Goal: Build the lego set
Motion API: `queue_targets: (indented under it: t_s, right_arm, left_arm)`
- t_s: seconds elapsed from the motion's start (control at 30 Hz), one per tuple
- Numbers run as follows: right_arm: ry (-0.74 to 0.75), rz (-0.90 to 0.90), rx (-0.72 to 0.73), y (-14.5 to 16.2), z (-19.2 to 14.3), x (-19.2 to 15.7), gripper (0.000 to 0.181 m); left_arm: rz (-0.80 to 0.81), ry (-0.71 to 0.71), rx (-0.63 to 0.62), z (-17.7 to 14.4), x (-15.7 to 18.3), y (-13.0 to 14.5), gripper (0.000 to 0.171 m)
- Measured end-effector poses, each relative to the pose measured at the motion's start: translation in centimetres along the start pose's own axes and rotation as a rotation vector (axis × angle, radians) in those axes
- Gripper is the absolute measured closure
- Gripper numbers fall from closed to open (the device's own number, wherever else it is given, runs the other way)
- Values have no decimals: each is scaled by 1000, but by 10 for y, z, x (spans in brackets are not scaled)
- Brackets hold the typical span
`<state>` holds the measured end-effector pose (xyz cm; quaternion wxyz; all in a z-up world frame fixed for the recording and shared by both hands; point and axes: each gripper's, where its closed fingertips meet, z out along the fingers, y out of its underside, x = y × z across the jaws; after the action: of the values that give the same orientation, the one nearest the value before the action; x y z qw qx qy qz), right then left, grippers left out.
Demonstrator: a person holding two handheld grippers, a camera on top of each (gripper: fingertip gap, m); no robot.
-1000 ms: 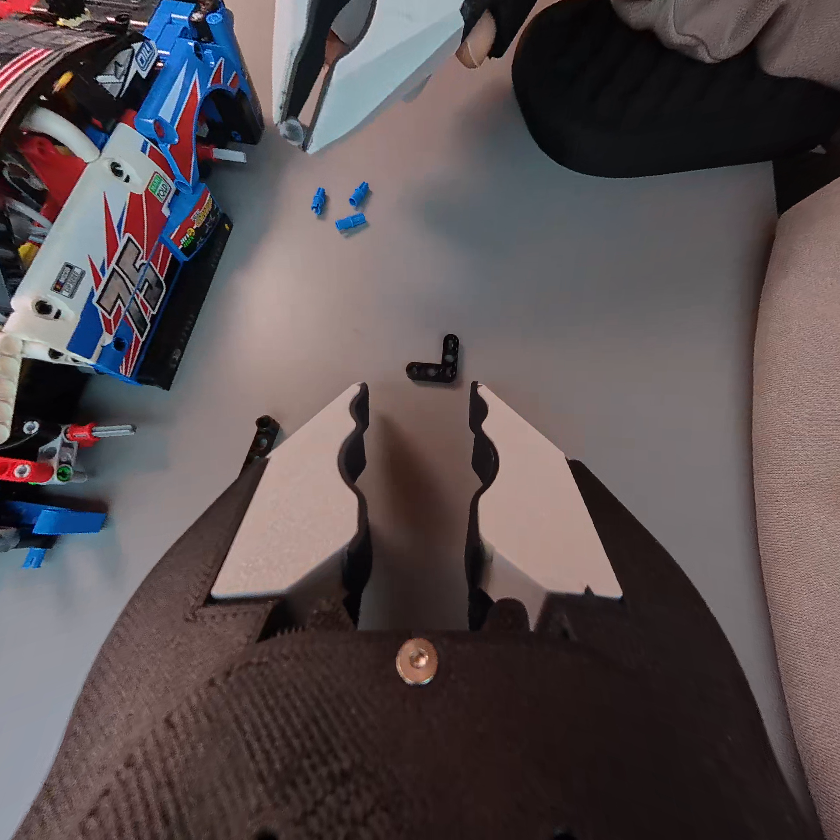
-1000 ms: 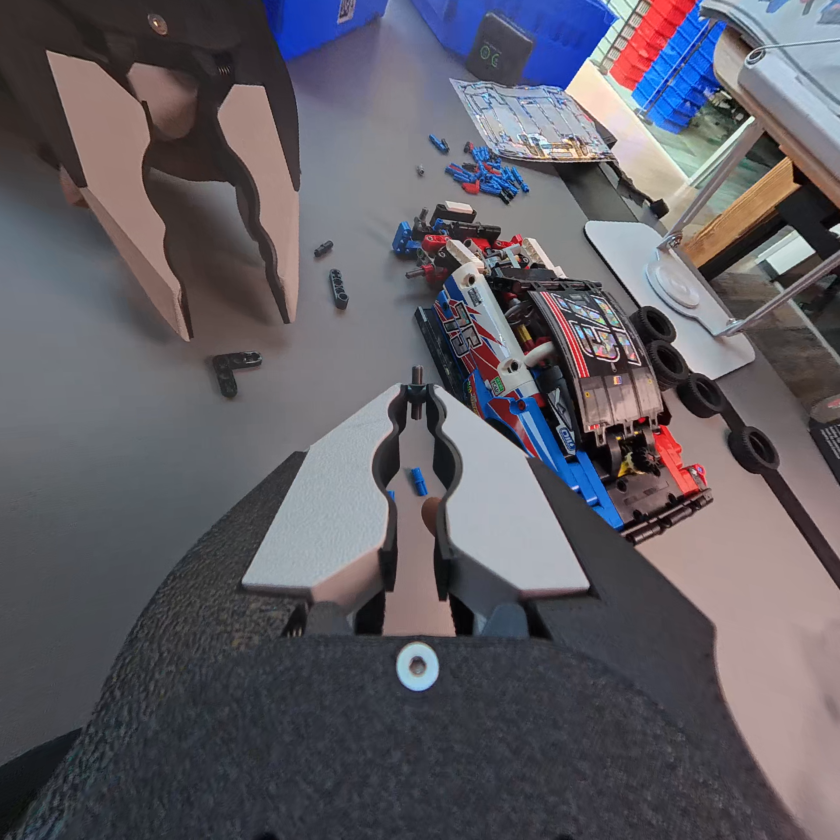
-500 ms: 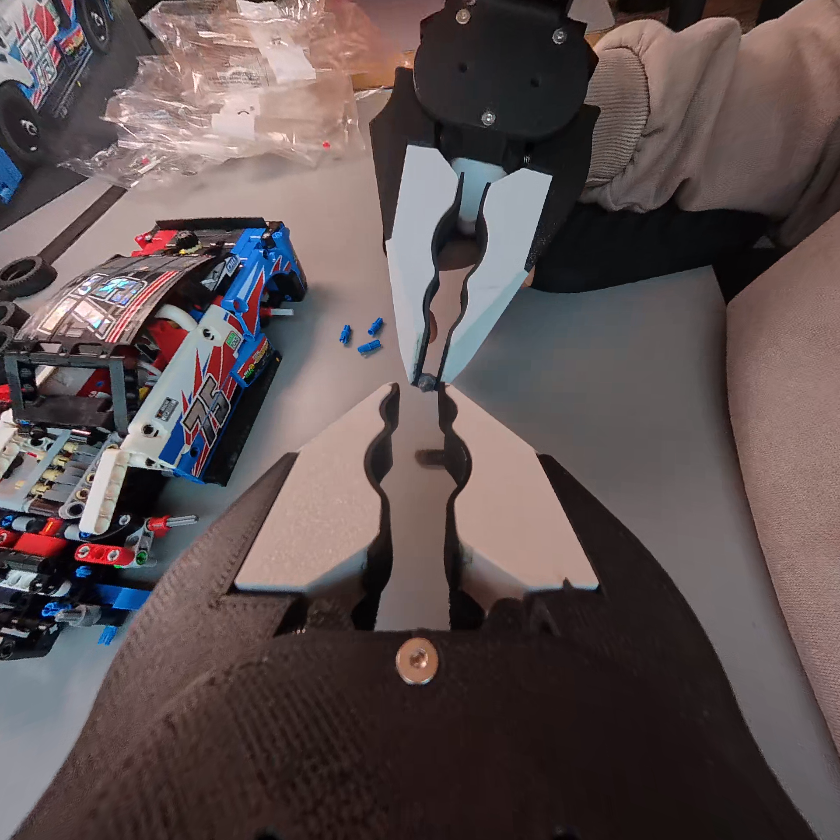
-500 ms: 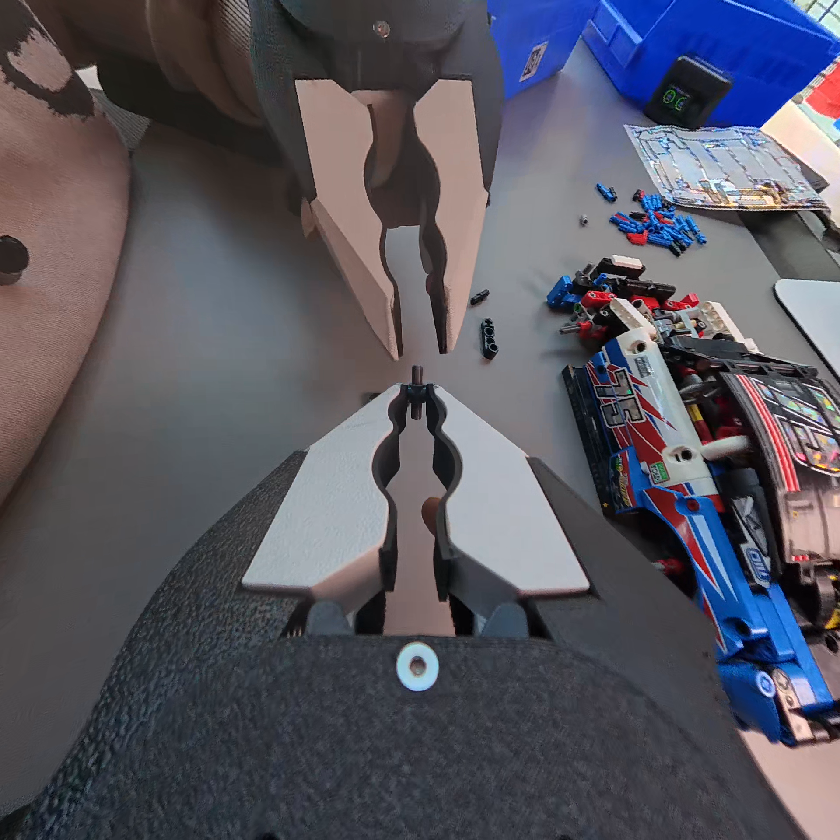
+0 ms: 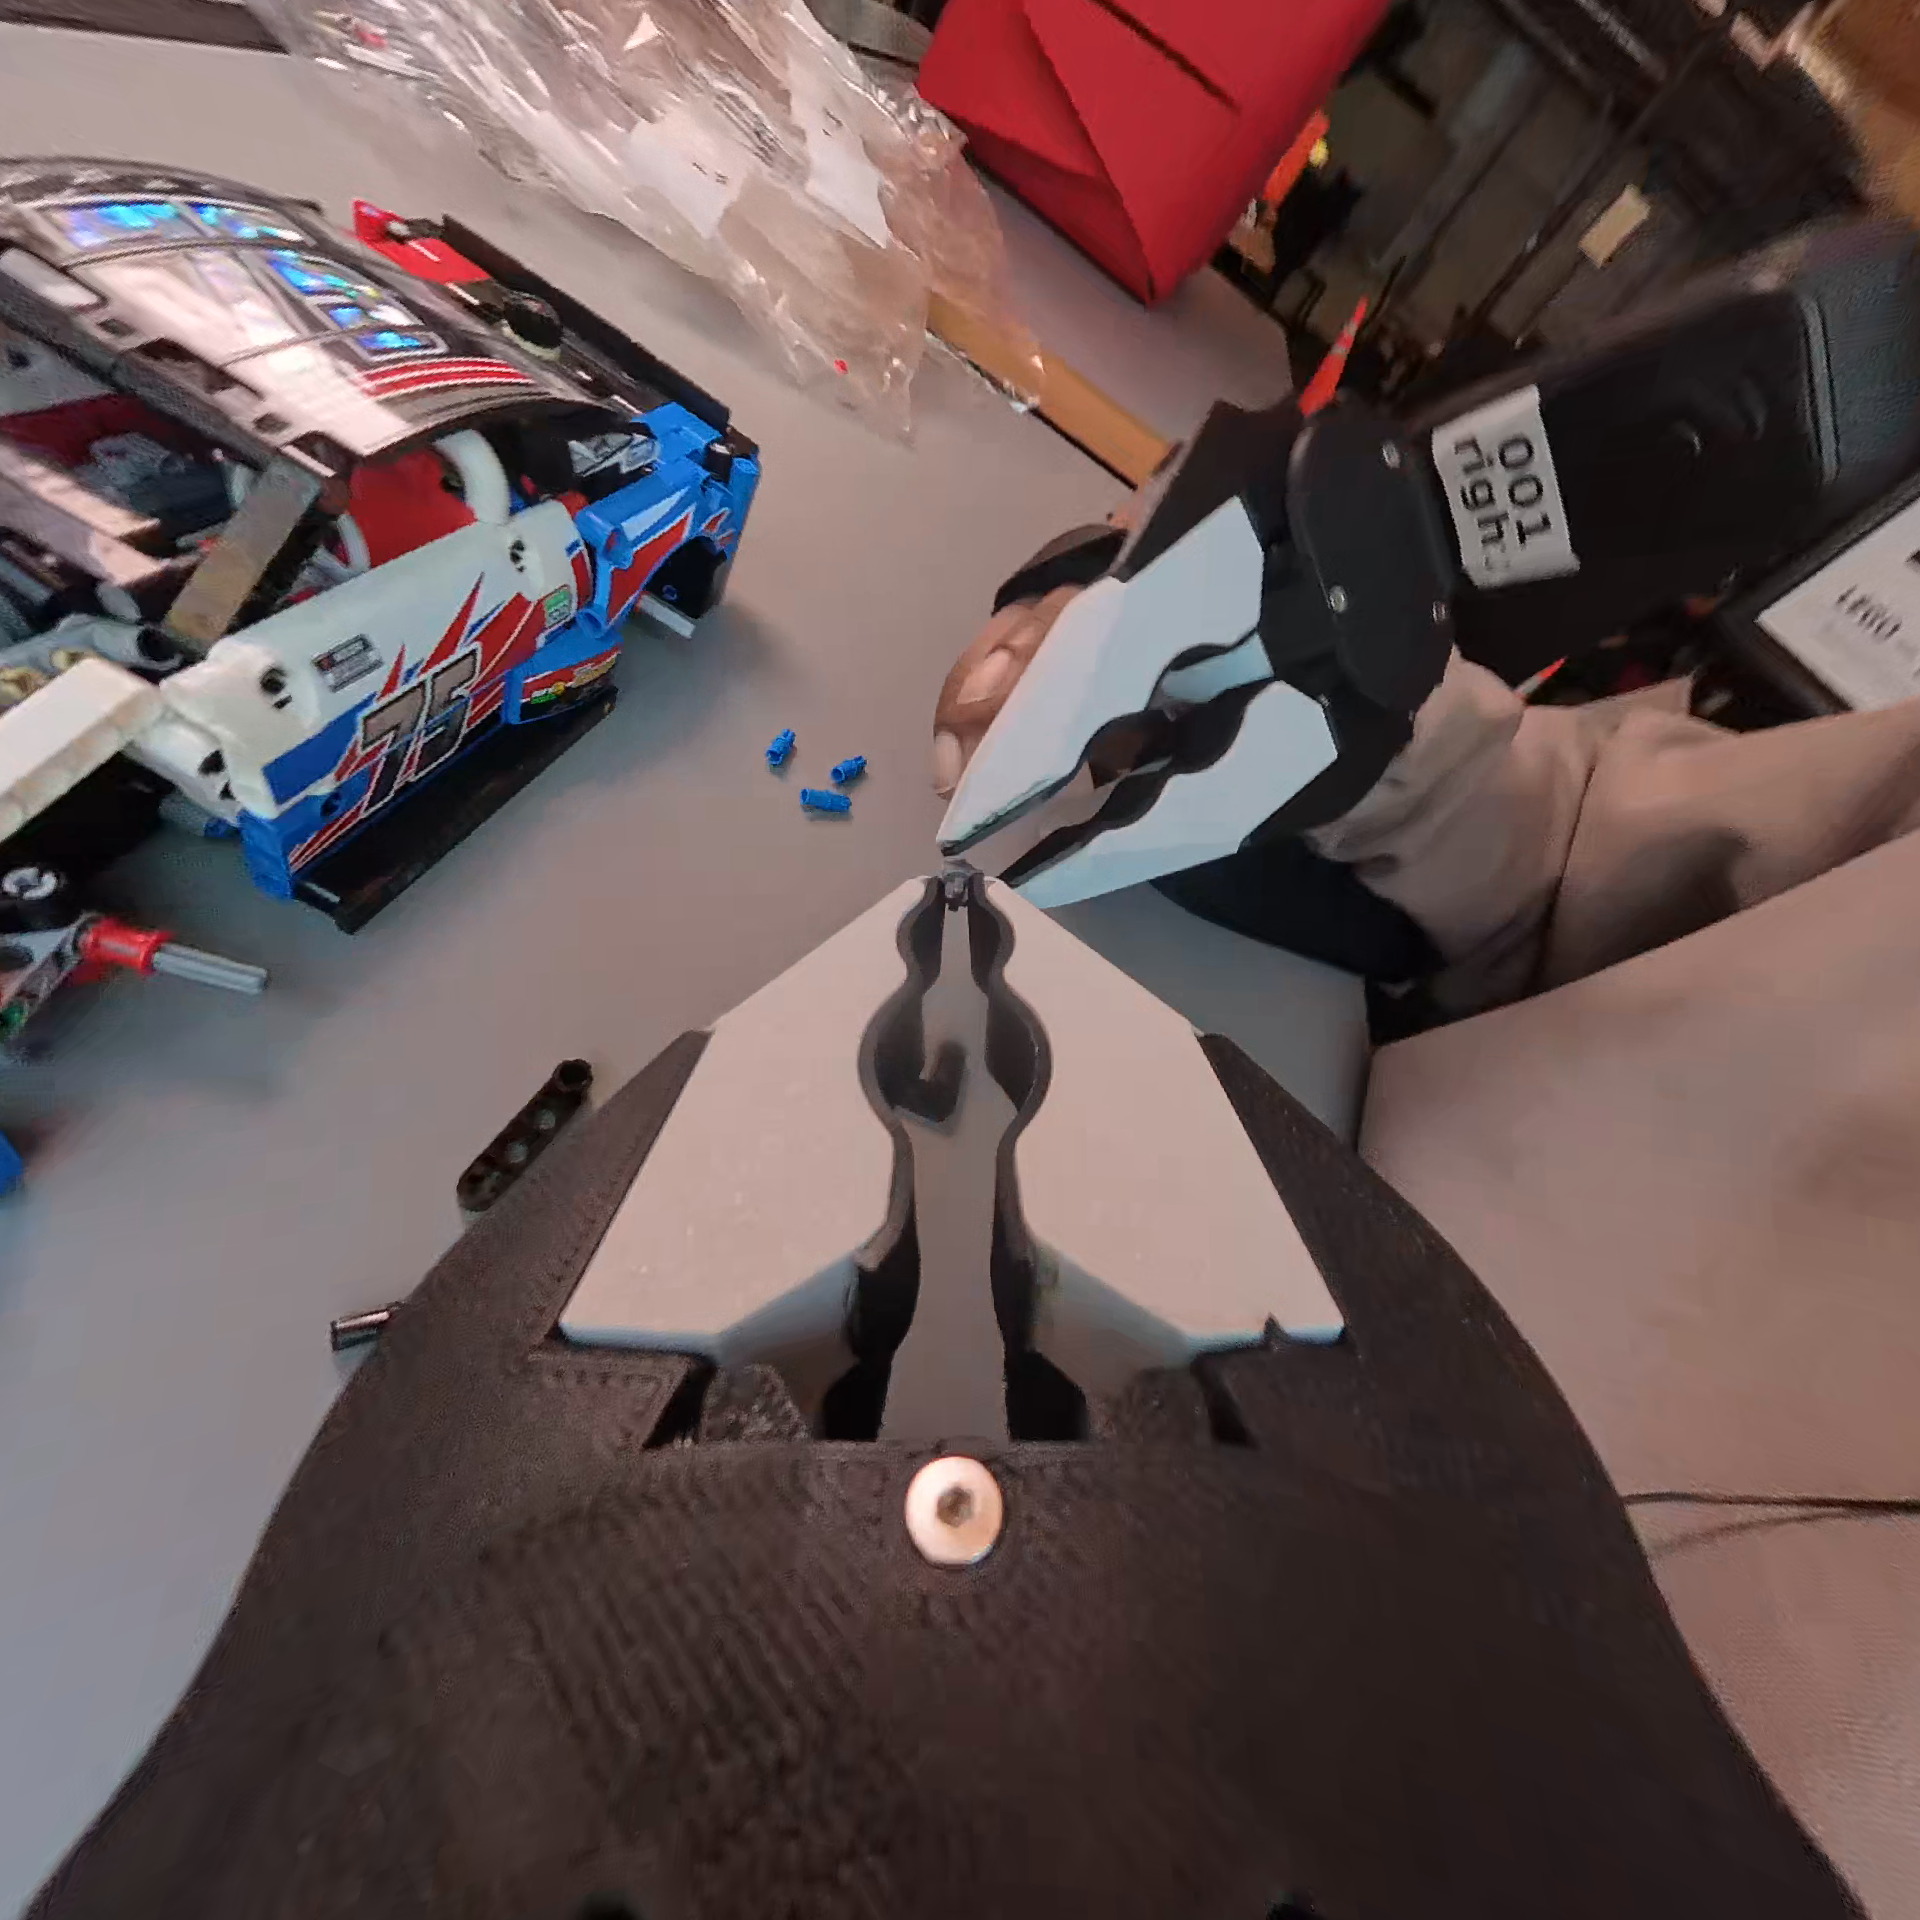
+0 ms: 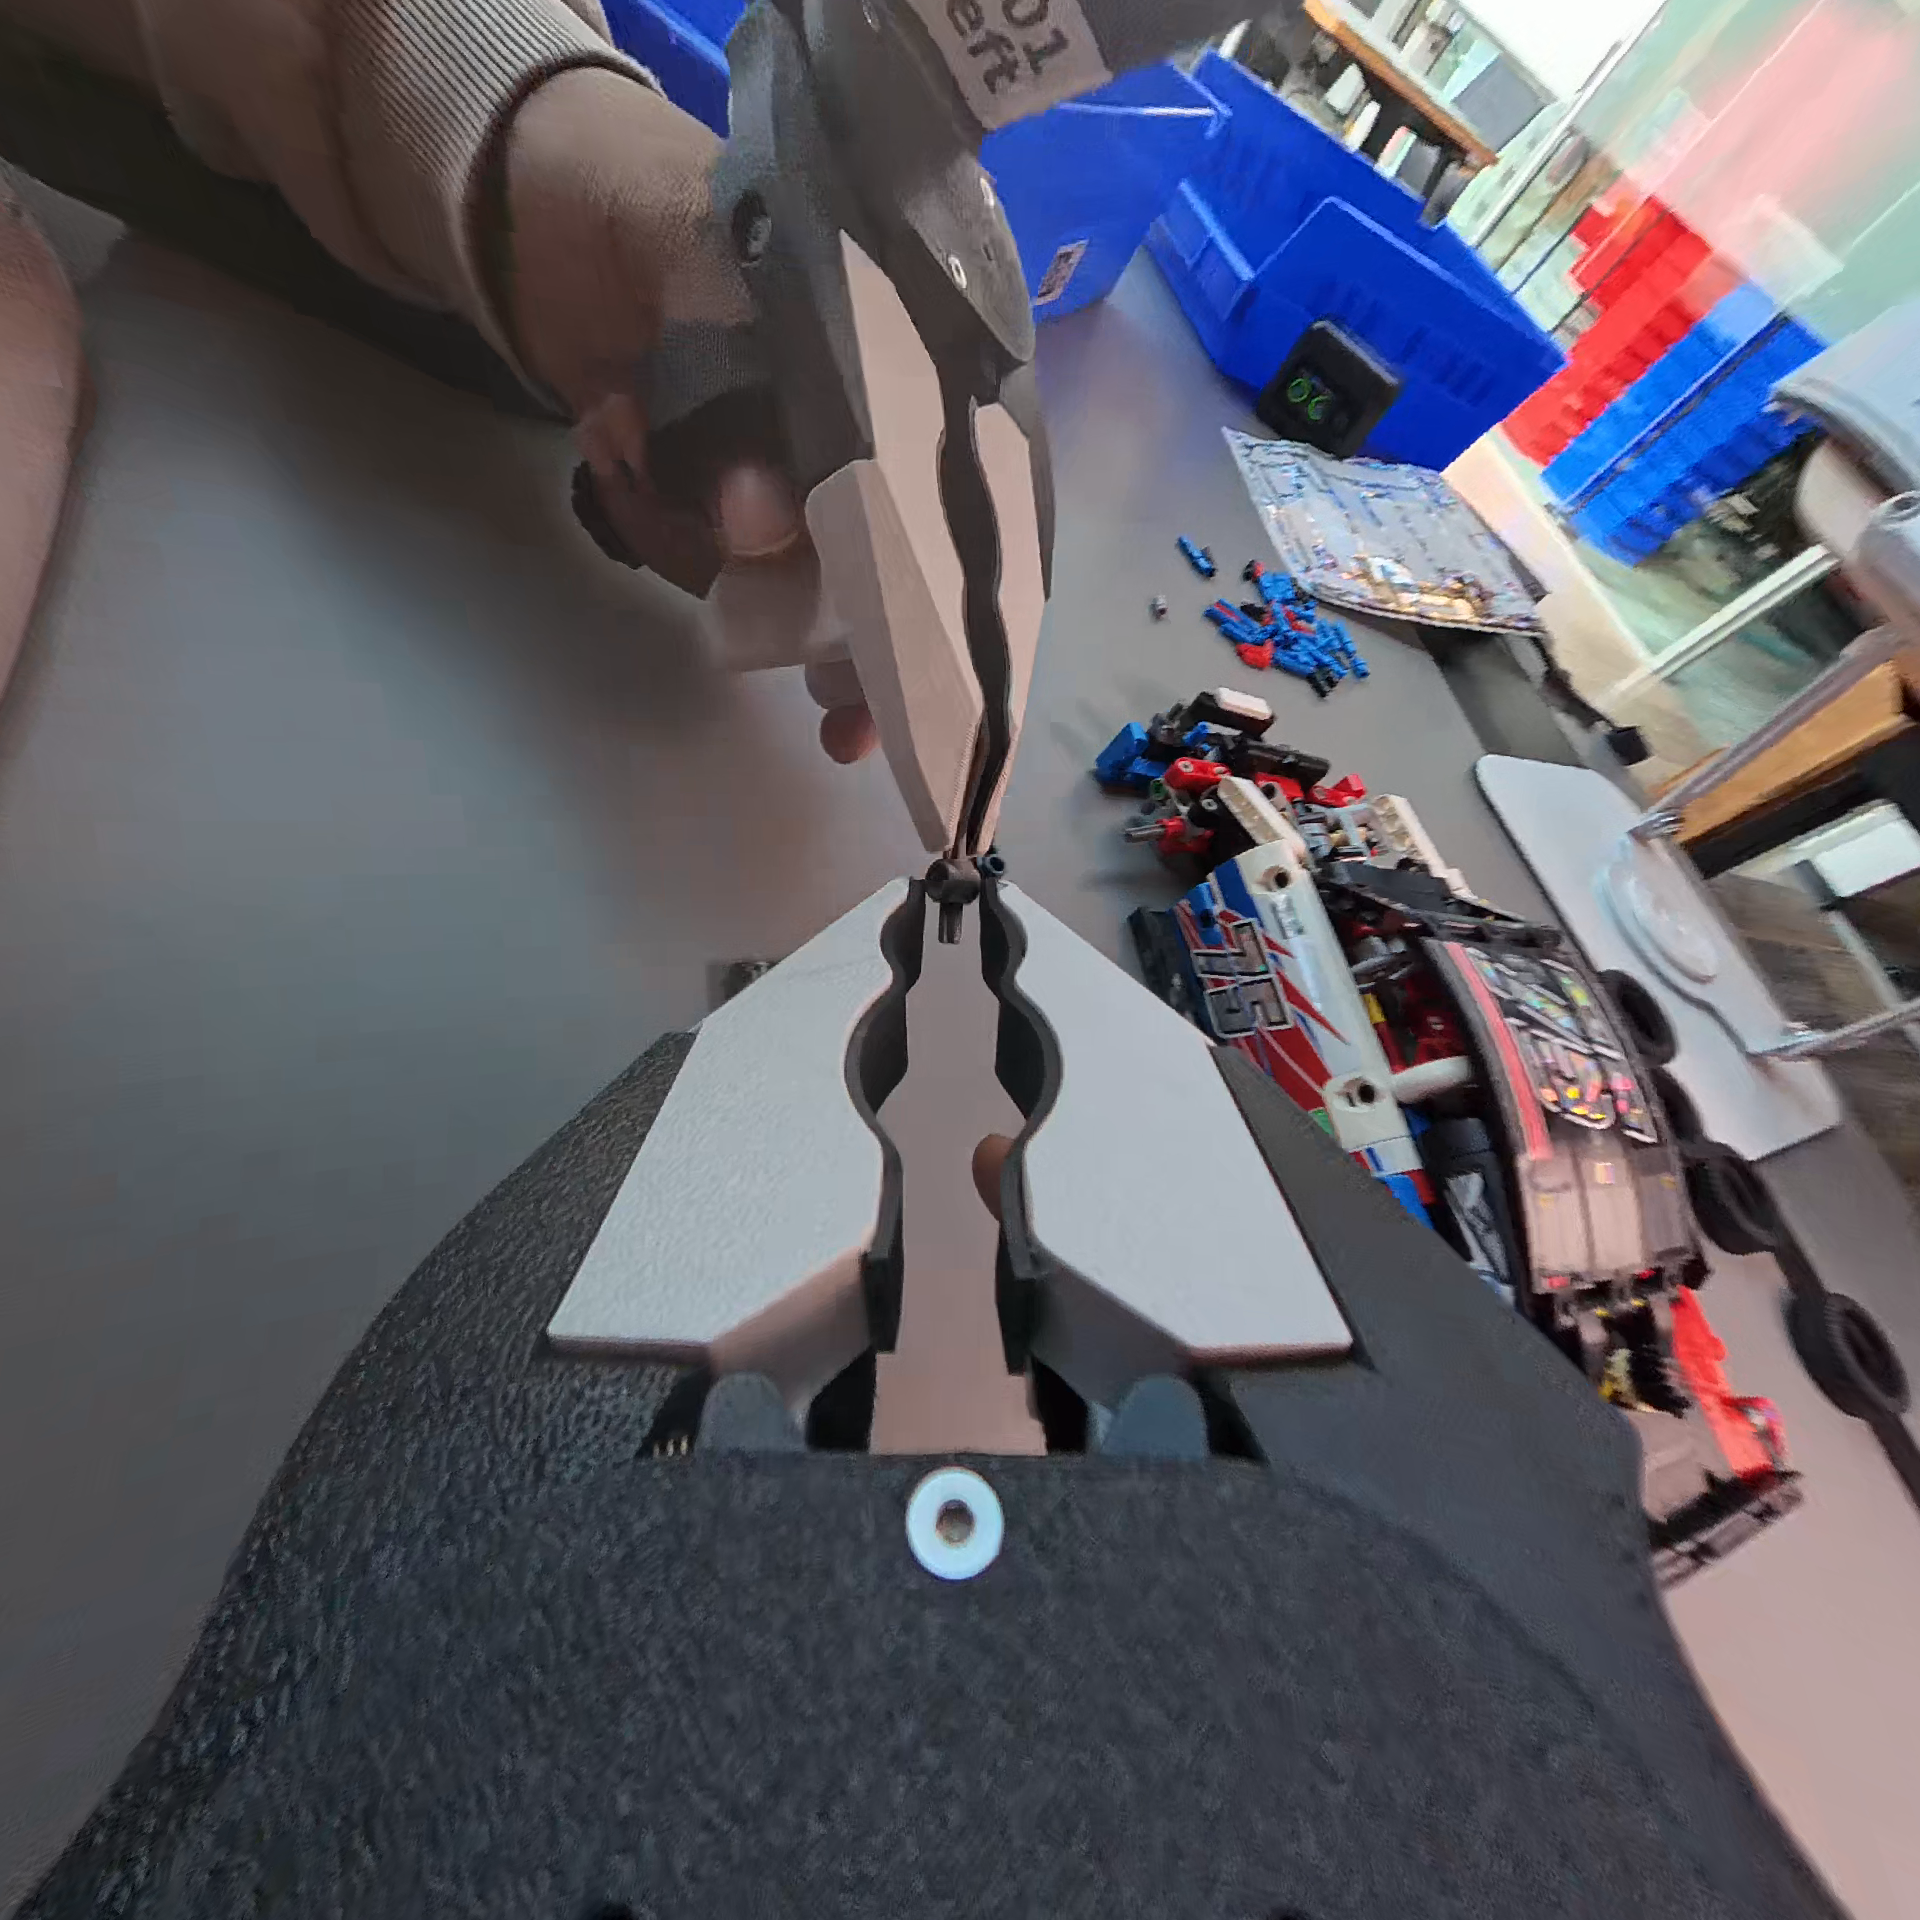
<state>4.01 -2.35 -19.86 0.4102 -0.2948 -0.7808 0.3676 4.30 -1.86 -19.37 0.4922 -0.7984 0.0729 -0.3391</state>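
Observation:
My left gripper is shut on a small black L-shaped beam, which shows at its tips and through the gap between its fingers. My right gripper is shut on a short dark pin. The two grippers meet tip to tip above the grey table, with the pin against the beam's end hole. The right gripper comes in from the upper right in the left wrist view; the left gripper comes down from above in the right wrist view. The part-built blue, white and red race car lies to the left.
Three blue pins lie near the car. A black straight beam lies by my left gripper. Loose parts, an instruction sheet, blue bins and tyres are farther off. Plastic bags lie behind.
My left gripper has shut on the L-shaped beam and lifted it off the table. The right gripper has swung over with its pin until the tips meet.

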Motion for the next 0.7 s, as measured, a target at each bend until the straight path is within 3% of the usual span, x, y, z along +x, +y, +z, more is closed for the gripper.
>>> queue_targets:
  t_s: [0.17,0.4,0.47,0.53,0.7]
  right_arm:
    - [155,-194,-41,-4,5,10,173]
    - [236,-294,-80,-5,11,15,176]
    - [228,-251,-57,-7,10,16,176]
    - [191,-146,-25,-7,5,19,176]
    - [244,40,45,0,-25,53,177]
  left_arm:
    - [-199,35,68,-4,-5,-9,169]
    - [-278,38,99,-6,-9,-11,169]
    - [-243,53,108,-7,-6,-13,168]
    - [-156,73,71,-7,-1,-12,149]
    - [251,-65,-241,-1,-9,33,131]
